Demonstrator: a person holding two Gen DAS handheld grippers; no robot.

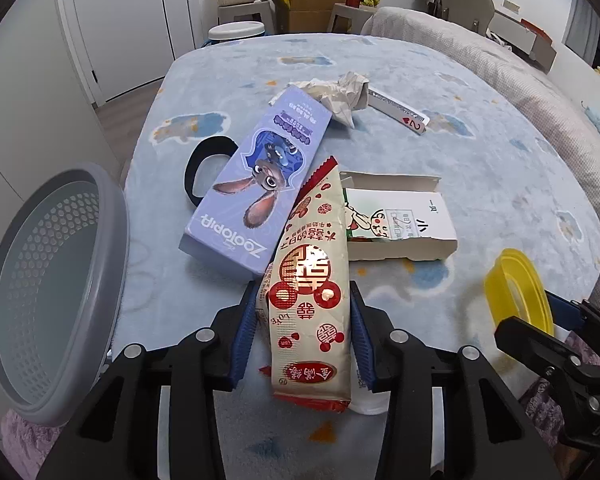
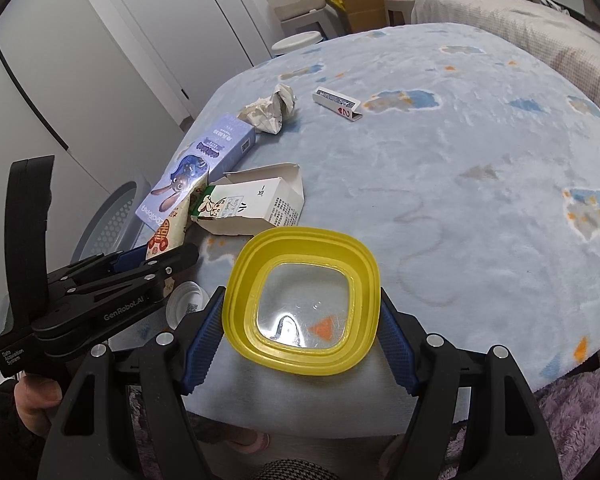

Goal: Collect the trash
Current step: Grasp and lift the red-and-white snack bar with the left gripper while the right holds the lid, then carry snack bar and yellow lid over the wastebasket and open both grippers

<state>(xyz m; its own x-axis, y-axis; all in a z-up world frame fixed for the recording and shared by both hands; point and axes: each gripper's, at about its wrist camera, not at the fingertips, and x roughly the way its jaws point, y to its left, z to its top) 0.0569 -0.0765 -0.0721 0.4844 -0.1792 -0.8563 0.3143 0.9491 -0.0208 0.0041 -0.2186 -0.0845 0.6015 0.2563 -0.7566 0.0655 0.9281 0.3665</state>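
Before you spreads the bed [image 2: 440, 168] under its pale blue blanket with cloud patches, and all the trash lies on it. At its left edge stands the grey perforated basket [image 1: 56, 292], tilted so its mouth faces the litter. The largest piece is the lilac Zootopia box [image 1: 252, 184], lying flat with a black strap [image 1: 204, 168] curling out from beneath its left side. Just right of it lies the torn white carton [image 1: 400, 224], its flap open. Your right gripper [image 2: 302, 312] has its blue fingers [image 2: 202, 336] clamped on the two sides of the yellow lid [image 2: 304, 300], which shows a clear centre panel and hangs over the near edge of the bed. Your left gripper [image 1: 306, 336] has the red-and-cream wrapper [image 1: 312, 280] between its fingers [image 1: 244, 340]; both pads meet the wrapper's edges, so you are gripping it, and its far end overlaps the box and the carton. Under the wrapper's near end something small and white [image 2: 188, 304] peeks out. Farther off a crumpled paper [image 1: 340, 96] rests against the box's far end, and just beyond it lies a folded playing card [image 1: 400, 112] showing the two of hearts.
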